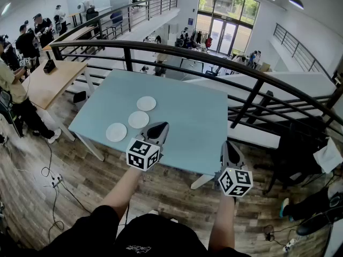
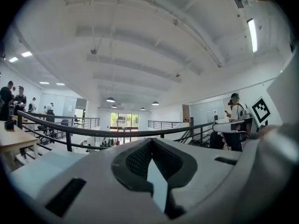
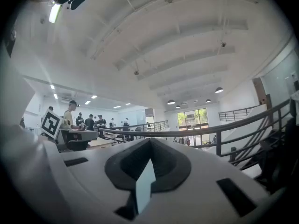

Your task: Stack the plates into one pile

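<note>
Three white plates lie apart in a diagonal row on the left half of a pale blue table [image 1: 187, 122]: the far plate [image 1: 146, 103], the middle plate [image 1: 138, 119] and the near plate [image 1: 116, 131]. My left gripper [image 1: 156, 128] is held level over the table's near edge, just right of the middle and near plates, shut and empty. My right gripper [image 1: 231, 150] hovers at the near right edge, also shut with nothing in it. Both gripper views look out over the railing at the ceiling; no plates show there, only the shut left gripper [image 2: 152, 160] and shut right gripper [image 3: 148, 164].
A black curved railing [image 1: 214, 55] runs behind the table. A wooden desk [image 1: 51, 82] with people around it stands at the left. Cables lie on the wooden floor [image 1: 53, 181] at the lower left. A dark chair [image 1: 292, 154] stands at the right.
</note>
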Demonstrator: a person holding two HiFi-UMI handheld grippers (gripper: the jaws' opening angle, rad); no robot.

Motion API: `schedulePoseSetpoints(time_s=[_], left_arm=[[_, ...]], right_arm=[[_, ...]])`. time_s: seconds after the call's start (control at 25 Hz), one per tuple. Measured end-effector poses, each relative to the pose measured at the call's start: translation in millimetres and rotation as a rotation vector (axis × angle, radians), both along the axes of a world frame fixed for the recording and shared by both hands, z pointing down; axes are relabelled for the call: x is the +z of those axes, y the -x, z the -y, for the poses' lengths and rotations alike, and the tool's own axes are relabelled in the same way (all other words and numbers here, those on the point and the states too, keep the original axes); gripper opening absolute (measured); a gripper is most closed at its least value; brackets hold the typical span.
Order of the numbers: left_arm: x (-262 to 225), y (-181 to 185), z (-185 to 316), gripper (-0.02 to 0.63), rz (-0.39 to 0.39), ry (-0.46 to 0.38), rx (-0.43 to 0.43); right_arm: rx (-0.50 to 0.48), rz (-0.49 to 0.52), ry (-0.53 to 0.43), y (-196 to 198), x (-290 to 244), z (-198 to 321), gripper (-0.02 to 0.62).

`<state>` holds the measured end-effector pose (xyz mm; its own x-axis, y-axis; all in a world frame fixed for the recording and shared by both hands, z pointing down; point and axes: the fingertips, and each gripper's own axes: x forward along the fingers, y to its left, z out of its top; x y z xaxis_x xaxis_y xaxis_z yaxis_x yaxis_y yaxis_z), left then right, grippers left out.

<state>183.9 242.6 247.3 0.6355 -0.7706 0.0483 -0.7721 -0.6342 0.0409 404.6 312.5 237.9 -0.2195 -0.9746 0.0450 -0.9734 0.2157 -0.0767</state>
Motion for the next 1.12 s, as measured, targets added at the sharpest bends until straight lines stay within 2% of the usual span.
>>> schedulePoseSetpoints(time_s=[0.32,0.56,1.12], left_arm=[[-1,-7,-19,0.008,0.01,-0.004,0.001],[3,-15,-37,0.008,0.013,-0.001,-0.007],[32,-20,-74,0.008,0.044,0.04,-0.048]], right_arm=[[0.001,-0.001,-0.002,-9,-1,-18,0.008],[-0.006,0.061,-0.014,-21,2,-34,0.008],[-0.057,0.101,0.035,-27,32,-52,0.008]])
